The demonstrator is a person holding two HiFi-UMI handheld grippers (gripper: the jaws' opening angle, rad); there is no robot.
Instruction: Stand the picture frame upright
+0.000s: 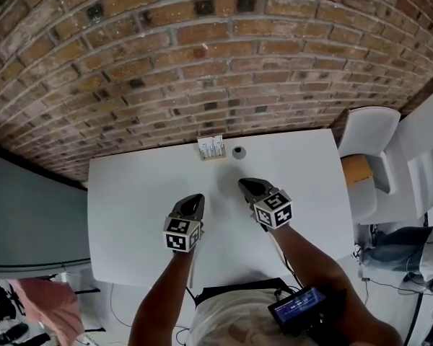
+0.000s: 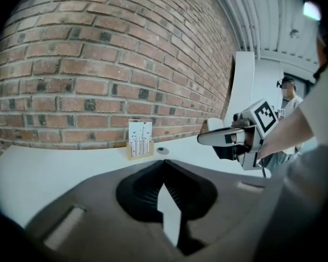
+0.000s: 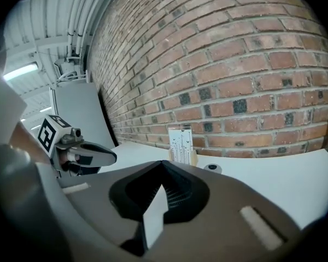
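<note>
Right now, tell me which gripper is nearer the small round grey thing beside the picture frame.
Right. The right gripper sits just short of the round grey thing; the left gripper is farther back, off to its left.

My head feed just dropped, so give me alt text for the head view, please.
The picture frame stands upright at the white table's far edge by the brick wall, a small round object beside it. The left gripper and right gripper hover shut and empty over mid-table, clear of the frame.

A plain workroom — bare brick wall (image 1: 202,56), white table (image 1: 130,215), exposed ceiling pipes (image 3: 82,15).
</note>
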